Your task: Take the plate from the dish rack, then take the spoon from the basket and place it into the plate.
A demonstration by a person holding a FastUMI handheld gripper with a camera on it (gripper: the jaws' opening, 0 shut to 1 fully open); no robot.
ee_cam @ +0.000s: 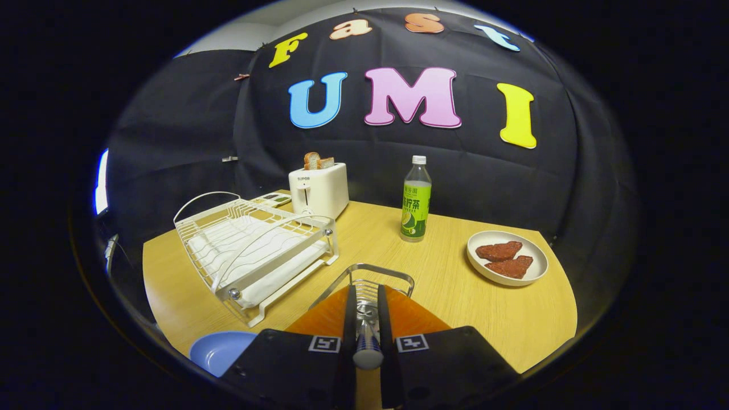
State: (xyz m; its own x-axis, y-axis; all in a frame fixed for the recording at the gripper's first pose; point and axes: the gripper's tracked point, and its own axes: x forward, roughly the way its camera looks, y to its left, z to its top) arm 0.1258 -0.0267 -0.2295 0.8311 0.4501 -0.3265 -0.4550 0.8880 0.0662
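A wooden desk (455, 296) stands against black cloth walls. The claw (365, 319) is closed on the spoon (367, 336), both fingers pressing its handle, above the wire basket (370, 279). The blue plate (219, 350) lies at the desk's near edge, beside the dish rack (253, 250). A toaster (318, 191), a bottle (416, 199) and a white dish (507, 257) of brown pieces occupy the far side.

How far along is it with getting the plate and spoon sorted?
The dish rack holds no plate, and a blue plate lies on the table, so that step looks done. The gripper is shut on the spoon just above the wire basket. Left: carrying the spoon to the blue plate.
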